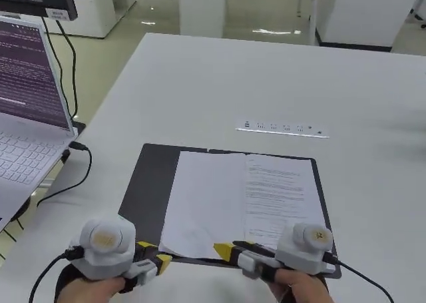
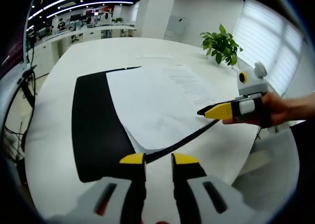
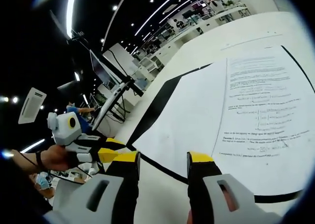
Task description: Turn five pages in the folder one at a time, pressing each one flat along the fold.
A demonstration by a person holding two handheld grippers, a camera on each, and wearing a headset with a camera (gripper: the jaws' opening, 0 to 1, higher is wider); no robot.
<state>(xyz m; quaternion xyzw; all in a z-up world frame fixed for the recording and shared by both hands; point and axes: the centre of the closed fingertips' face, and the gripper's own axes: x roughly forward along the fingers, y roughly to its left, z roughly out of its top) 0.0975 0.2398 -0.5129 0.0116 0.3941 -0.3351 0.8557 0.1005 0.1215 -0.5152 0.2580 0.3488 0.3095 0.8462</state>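
L gripper (image 2: pixel 158 159) jaws nearly closed, R gripper (image 3: pixel 163 157) jaws wider; both empty, at near edge of folder (image 1: pixel 150 183). It lies open, flat on table (image 1: pixel 200 76), long axis L-R, fold running away from person. Blank pg (image 1: pixel 203 200) left, printed pg (image 1: pixel 279 196) right. Laptop (image 1: pixel 26 116) far L.

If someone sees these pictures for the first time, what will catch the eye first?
The open black folder in the middle of the white table stands out, with a blank page lying left of a printed page. At its near edge, the left gripper and right gripper point their yellow tips toward each other. A lit laptop sits at the far left.
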